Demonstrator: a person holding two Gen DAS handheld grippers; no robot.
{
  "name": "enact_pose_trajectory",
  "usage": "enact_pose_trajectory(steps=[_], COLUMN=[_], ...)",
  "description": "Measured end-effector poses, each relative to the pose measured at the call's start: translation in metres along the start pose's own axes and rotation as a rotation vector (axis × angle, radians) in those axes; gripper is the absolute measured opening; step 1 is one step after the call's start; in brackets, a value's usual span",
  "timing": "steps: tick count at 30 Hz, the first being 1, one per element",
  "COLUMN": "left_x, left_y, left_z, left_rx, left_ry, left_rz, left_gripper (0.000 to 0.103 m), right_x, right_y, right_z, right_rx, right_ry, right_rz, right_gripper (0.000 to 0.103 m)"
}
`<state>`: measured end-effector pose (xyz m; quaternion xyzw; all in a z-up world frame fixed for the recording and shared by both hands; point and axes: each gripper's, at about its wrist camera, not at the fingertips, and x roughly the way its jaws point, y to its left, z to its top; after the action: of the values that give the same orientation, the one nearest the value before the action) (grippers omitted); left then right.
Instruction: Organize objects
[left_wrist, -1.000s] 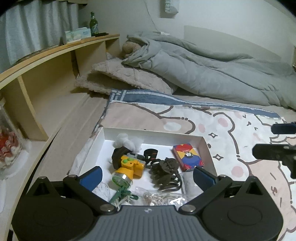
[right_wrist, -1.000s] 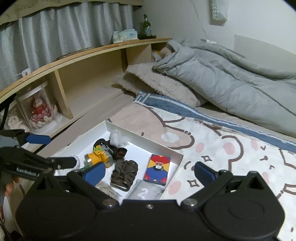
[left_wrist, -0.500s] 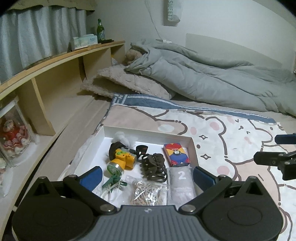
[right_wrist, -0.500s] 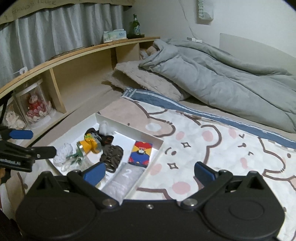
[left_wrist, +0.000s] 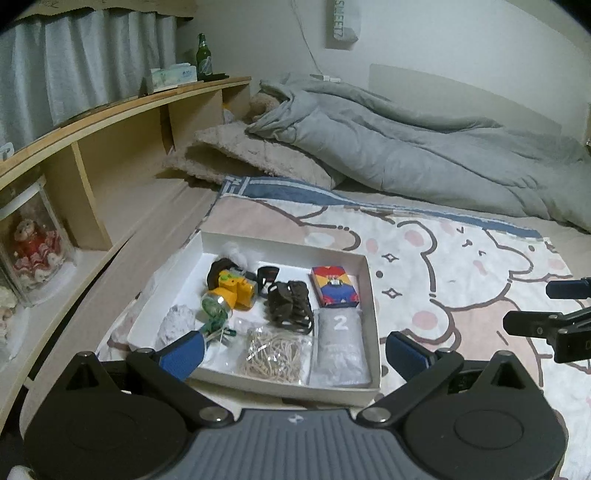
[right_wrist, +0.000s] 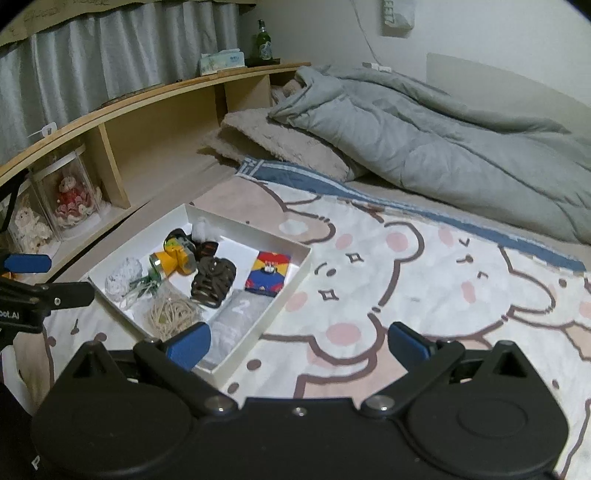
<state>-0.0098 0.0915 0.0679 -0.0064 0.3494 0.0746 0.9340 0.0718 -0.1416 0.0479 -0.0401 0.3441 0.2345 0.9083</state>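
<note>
Since both tools hang spread and empty, left tool over the white box on the bed, right tool beside it, we're just surveying; objects sit corralled inside, card pack flat.

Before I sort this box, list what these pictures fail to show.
- Green clip, left wrist view: part hidden behind the left gripper pad.
- Grey pouch, right wrist view: near end covered by the right gripper pad.
- Card pack: print too small to read.
- Bottle label: too small.
</note>
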Motion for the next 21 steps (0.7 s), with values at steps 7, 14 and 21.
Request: enact_pose_trajectory(steps=[7, 14, 21], left_x=[0.001, 0.006, 0.009], left_y=[-0.005, -0.007, -0.005], left_z=[-0.014, -0.019, -0.018], left_rx=[-0.008, 0.007, -0.006], left_ry=[0.026, 0.046, 0.059], left_rz=[-0.01, 0.002, -0.005], left_gripper=[0.103, 0.103, 0.103], right_x=[-0.003, -0.008, -0.004], right_y=[-0.009, -0.011, -0.008], right_z=[-0.013, -0.017, -0.019], right_rx=[0.014, -0.009, -0.023], right_ry=[0.008, 0.007, 0.036], right_rz=[-0.007, -0.017, -0.013], right_gripper=[0.103, 0.103, 0.103])
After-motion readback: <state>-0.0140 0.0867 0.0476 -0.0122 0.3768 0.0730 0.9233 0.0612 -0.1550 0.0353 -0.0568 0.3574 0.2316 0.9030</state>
